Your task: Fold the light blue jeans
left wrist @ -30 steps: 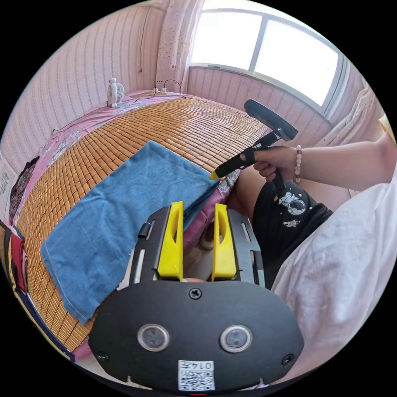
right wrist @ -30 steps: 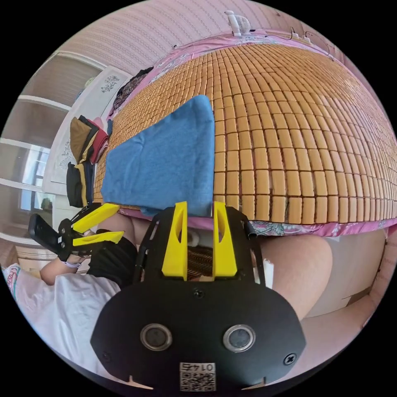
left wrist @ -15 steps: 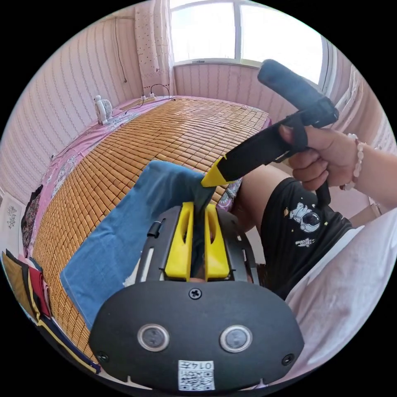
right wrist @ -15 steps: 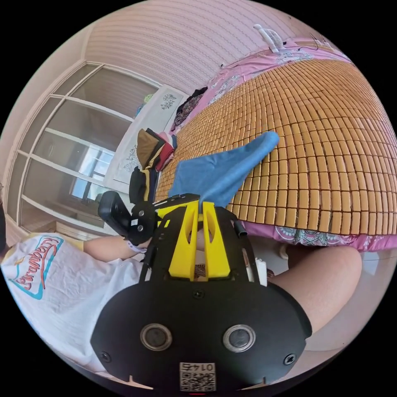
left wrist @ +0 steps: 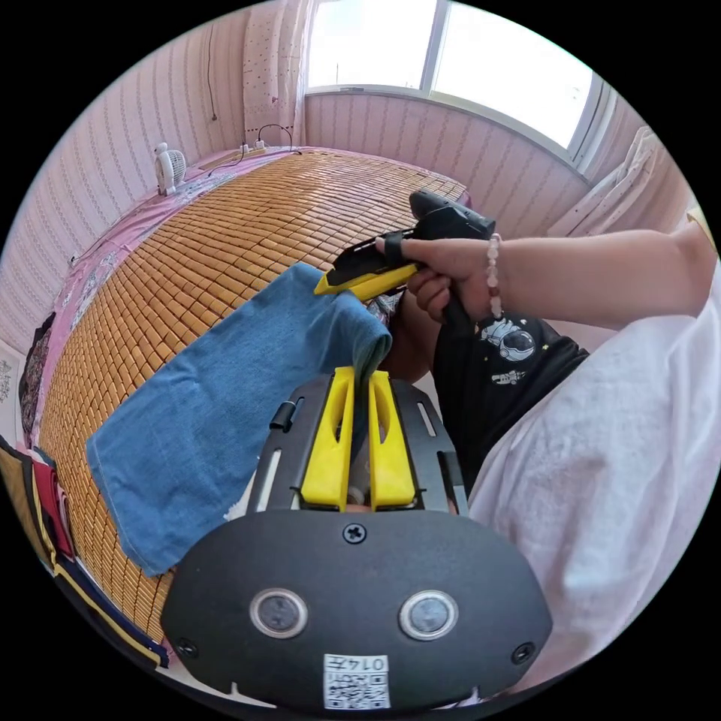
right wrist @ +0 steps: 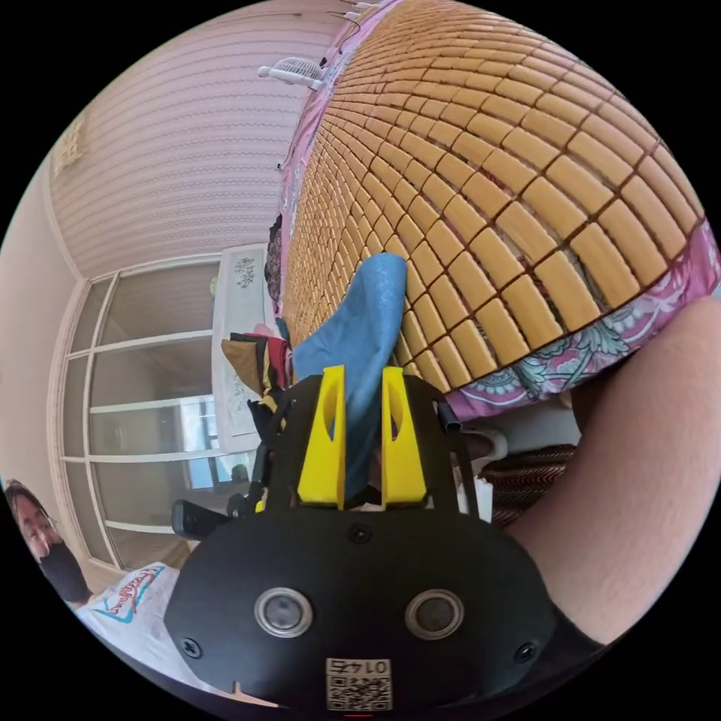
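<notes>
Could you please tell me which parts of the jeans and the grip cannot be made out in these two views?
- Left gripper view: the near edge of the jeans is hidden behind the left gripper and its black body.
- Left gripper view: the cloth under the right gripper is covered by its jaws.
- Right gripper view: most of the jeans lies foreshortened on the mat, so the fold lines are unreadable.
- Right gripper view: the clothes pile is too small to identify.

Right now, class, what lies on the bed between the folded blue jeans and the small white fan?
Bare bamboo mat, shown in the left gripper view between the jeans and fan.
</notes>
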`<state>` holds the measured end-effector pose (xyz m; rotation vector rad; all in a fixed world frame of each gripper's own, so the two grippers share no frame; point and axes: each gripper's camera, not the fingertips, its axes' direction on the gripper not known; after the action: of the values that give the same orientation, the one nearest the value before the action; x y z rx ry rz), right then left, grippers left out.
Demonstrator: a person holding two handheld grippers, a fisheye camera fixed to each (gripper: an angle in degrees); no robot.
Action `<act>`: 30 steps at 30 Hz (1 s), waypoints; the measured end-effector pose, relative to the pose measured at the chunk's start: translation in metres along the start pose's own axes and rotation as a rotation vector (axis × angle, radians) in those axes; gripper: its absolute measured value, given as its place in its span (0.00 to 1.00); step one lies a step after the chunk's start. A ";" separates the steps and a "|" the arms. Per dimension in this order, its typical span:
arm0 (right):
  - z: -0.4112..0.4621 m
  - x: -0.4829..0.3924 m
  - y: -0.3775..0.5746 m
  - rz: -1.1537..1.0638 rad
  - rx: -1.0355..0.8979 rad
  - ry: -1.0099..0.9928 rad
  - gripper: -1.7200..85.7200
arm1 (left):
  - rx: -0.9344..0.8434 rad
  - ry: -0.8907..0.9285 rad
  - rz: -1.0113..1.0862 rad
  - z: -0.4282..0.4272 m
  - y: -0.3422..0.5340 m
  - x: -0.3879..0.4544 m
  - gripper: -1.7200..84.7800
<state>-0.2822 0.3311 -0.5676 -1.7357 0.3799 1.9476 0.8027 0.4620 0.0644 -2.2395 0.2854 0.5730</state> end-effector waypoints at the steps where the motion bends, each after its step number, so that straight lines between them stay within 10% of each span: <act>1: 0.001 0.002 -0.001 0.004 0.005 -0.031 0.06 | 0.005 -0.004 0.001 -0.002 0.002 -0.001 0.04; 16: -0.056 -0.149 -0.014 -0.481 0.160 0.058 0.04 | 0.446 0.161 -0.110 -0.043 0.019 -0.052 0.04; 30: 0.217 -0.236 -0.030 -0.670 -0.270 0.225 0.10 | 0.308 -0.004 -0.877 -0.047 0.256 -0.211 0.11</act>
<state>-0.4338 0.4266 -0.3004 -1.9257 -0.3741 1.3656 0.5361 0.2613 0.0292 -1.8187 -0.5616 0.0469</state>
